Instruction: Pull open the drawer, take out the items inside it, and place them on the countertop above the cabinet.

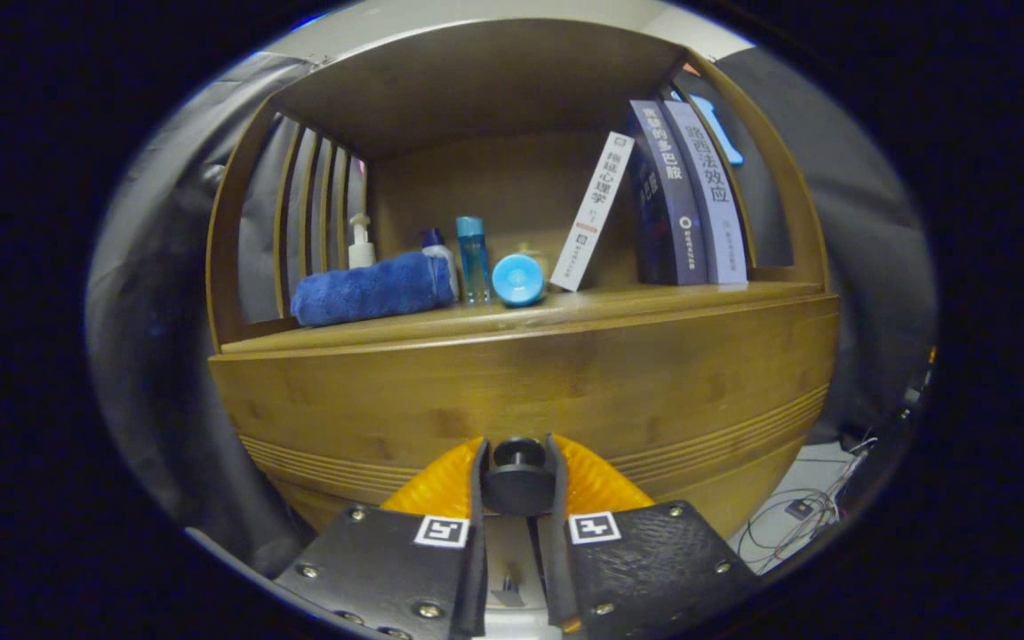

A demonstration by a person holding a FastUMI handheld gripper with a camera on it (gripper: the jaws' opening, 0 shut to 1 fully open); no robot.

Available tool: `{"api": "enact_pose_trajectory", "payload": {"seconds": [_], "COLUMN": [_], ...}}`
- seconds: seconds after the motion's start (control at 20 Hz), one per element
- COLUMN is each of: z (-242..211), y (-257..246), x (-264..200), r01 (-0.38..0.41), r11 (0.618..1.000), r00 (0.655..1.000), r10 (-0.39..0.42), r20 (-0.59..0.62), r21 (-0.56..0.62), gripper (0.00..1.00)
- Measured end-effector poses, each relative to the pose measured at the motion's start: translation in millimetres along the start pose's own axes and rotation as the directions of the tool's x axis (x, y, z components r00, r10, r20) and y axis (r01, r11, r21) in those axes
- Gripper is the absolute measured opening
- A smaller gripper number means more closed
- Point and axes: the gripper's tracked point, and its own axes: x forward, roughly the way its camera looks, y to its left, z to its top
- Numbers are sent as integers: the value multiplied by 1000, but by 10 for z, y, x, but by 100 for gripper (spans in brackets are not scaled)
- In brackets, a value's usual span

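Pinched between the two fingers of the hand-held gripper [518,464] is the round dark knob [518,480] of the drawer [512,400]; both fingers press against its sides. That drawer front is a broad wooden panel with grooved lines along its lower part, sitting flush in the cabinet [770,391] with no gap showing, so the drawer reads as closed.

Directly above, at 12 o'clock from the knob, runs the countertop [654,298], roofed by a wooden shelf frame with slatted sides. At about 11 o'clock on that surface lies a rolled blue towel [365,291]. Behind its left end stands a white pump bottle [360,242], and by its right end a bottle with a dark blue cap [435,244]. Just beside that stands a slim blue bottle [472,258], then a round blue lid or jar [517,279] facing forward. At 1 o'clock a white book [592,212] leans to the right against two upright dark and lavender books [688,196].

At 4 o'clock from the knob, cables [796,516] lie on the pale floor [774,533] beside the cabinet.
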Motion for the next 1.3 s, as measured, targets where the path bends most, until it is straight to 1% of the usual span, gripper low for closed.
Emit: {"api": "enact_pose_trajectory", "payload": {"seconds": [0.1,0.3,0.4,0.5,0.7,0.9,1.0,1.1,1.25,1.3], "z": [-6,-76,-110,-185,-250,-309,-322,-323,-302,-323], "y": [2,17,9,1,24,15,21,6,11,29], "x": [-195,-623,-820,-1021,-1402,-1671,-1785,-1824,-1783,-1776], "r01": [6,23,27,22,10,9,5,13,41,48], "r11": [1000,999,1000,999,1000,1000,1000,1000,999,999], "r00": [1000,1000,1000,999,999,998,998,998,998,997], "r10": [-6,-23,-27,-23,-11,-9,-5,-14,-40,-46], "r20": [-4,-14,-16,-33,-41,-57,-57,-59,-42,-54], "r21": [-26,22,-8,-31,-15,10,0,-15,10,23], "gripper": [27,27,27,27,26,26,26,26,27,36]}}
